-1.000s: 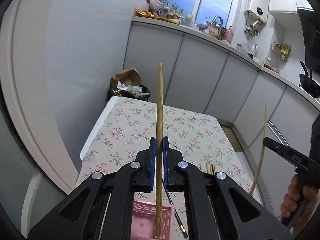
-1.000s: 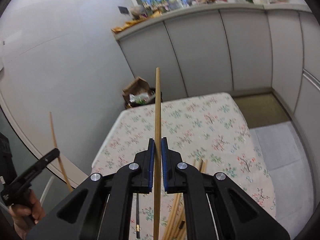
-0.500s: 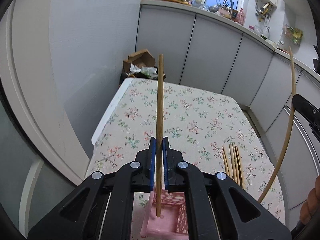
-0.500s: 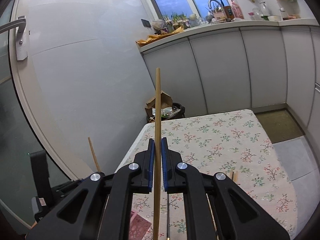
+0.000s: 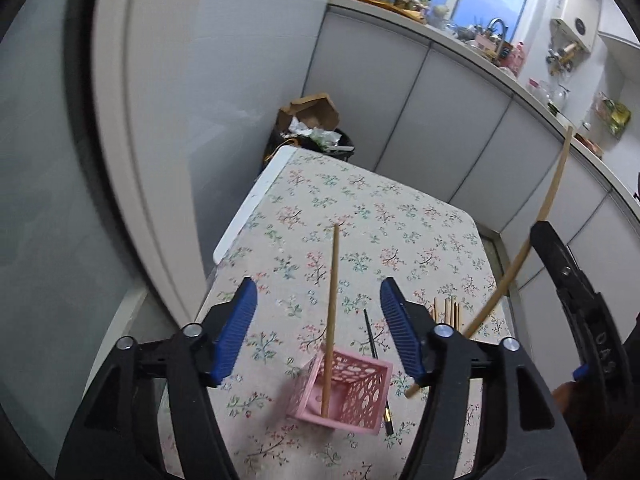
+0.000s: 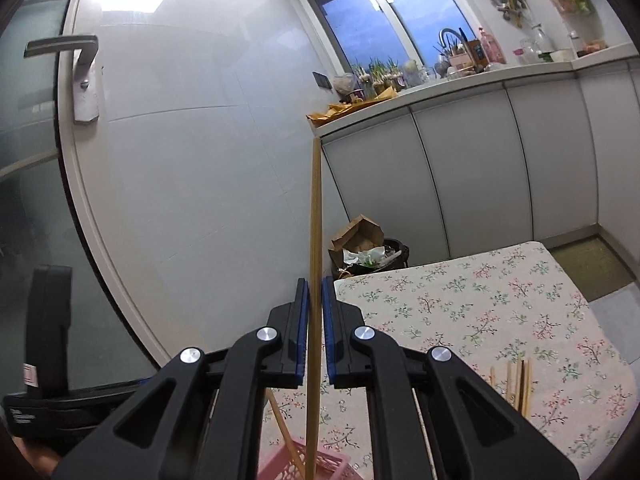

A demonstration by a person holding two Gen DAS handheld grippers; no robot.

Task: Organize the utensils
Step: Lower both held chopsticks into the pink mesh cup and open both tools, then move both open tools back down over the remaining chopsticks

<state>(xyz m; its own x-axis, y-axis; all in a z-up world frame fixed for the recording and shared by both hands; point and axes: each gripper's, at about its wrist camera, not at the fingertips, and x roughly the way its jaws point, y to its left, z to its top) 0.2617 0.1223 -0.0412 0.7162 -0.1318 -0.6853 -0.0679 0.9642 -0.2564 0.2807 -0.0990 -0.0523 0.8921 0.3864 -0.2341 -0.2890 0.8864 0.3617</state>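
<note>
Inside the pink basket [image 5: 362, 390] one chopstick [image 5: 331, 320] leans, between just-spread left jaws.

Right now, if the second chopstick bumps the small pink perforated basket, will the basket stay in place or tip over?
It will probably slide or tip. The pink perforated plastic basket looks thin-walled and light, and it sits loose on the floral tablecloth. The wooden chopstick leaning in it stands far above the rim, so a knock on that stick could lever the basket over.
</note>
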